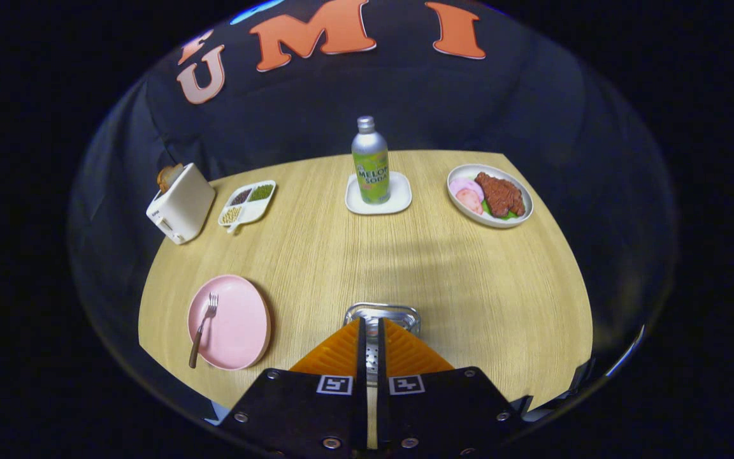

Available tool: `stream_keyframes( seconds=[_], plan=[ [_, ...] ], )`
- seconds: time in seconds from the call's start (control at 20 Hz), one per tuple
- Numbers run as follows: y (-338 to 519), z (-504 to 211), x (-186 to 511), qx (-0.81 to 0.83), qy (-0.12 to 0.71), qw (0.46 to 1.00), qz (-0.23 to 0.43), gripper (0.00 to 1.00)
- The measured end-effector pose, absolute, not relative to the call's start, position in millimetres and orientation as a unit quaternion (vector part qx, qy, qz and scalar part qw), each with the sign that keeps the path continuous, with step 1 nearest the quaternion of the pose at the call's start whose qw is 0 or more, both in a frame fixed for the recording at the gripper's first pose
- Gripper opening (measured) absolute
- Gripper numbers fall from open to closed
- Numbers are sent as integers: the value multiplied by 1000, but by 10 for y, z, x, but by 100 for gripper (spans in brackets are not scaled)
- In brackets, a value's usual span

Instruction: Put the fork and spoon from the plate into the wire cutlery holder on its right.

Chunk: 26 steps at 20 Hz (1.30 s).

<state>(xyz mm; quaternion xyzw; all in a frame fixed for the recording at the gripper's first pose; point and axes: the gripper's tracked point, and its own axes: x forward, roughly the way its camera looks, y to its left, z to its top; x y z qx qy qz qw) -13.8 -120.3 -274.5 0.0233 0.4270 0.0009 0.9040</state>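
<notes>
The fork [203,328] lies on the pink plate [230,322], along its left side, tines pointing away toward the far end of the table and its brown handle reaching over the plate's near rim. The plate sits to the left of the gripper [372,335], apart from it. No spoon can be made out on the plate.

The wire cutlery holder [383,313] stands to the right of the plate, directly under the fingertips, its shiny rim showing just beyond them. The fingers are drawn close together with only a thin slit between them; a narrow pale strip with dots shows in that slit, and whether the fingers press on anything cannot be told.

Beyond the holder the wooden table [469,274] stretches out. A green soda bottle [370,161] stands upright on a small white tray [399,197] straight ahead. To the far right is a white dish of food [490,195]. To the far left are a divided dish [247,203] and a white toaster [181,203] with bread in it.
</notes>
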Motion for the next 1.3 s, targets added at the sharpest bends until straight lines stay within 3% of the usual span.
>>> stream_keyframes(
  seconds=[0.1,0.3,0.45,0.65,1.05,1.3],
  plan=[
    [-1164,-2474,-48,26,373,927,-10,10],
    [-1061,-2023,17,16,293,955,-40,27],
    [-849,-1743,34,11,242,969,-53,50],
    [-578,-1370,-4,2,177,982,-69,72],
    [255,-990,54,-3,95,994,-53,91],
    [778,-987,104,4,83,996,-32,96]
  ],
)
